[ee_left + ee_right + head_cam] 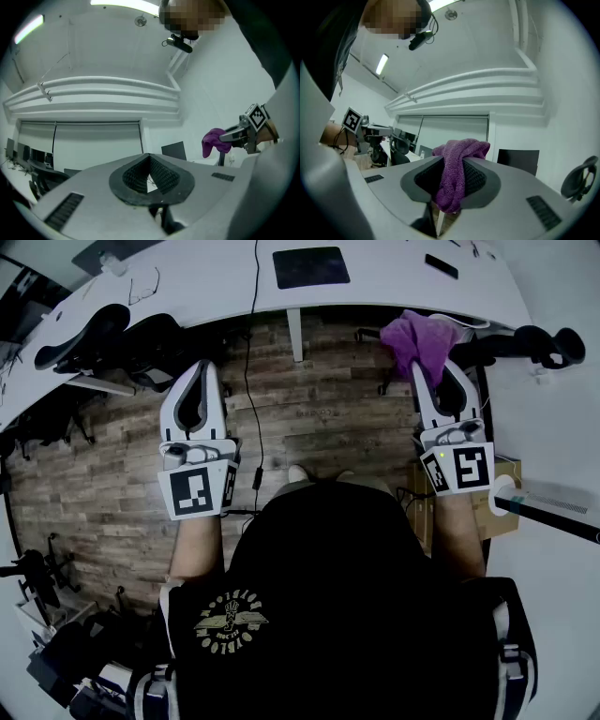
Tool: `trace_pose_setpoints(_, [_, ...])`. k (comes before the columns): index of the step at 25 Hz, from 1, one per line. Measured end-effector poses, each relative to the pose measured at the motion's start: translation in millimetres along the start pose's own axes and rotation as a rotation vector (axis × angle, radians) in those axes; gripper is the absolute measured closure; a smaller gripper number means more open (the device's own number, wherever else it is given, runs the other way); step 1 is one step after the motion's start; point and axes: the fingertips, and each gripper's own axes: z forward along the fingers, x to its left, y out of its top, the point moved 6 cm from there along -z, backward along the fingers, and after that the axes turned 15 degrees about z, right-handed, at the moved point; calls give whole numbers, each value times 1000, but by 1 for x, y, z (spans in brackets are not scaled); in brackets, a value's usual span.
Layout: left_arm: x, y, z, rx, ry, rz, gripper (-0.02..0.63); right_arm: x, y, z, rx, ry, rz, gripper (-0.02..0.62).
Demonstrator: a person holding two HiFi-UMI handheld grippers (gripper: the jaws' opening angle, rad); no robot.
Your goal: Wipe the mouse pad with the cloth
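2 grippers: left gripper (201,371), right gripper (439,371); 1 purple cloth (420,338); 1 mouse pad (311,266); 1 desk (394,282).

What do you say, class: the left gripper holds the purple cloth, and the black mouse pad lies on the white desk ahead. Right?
Wrong gripper. The right gripper holds the purple cloth, jaws shut on it, as the right gripper view shows. The black mouse pad does lie on the white desk ahead.

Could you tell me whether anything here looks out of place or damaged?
Nothing stands out. The right gripper is shut on the bunched purple cloth, and the mouse pad lies flat on the white desk.
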Motion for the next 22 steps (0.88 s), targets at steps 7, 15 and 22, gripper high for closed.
trace_pose_setpoints(7, [16,-18,9,12,2,-25,604,5,-4,14,-11,-24,51,491])
trace_pose_setpoints(15, [24,-45,34,55,18,-57,604,-13,-14,45,-4,-39,52,491])
trace_pose_setpoints(22, [20,-54,70,76,-1,-57,606,-42,-21,76,27,-31,49,491])
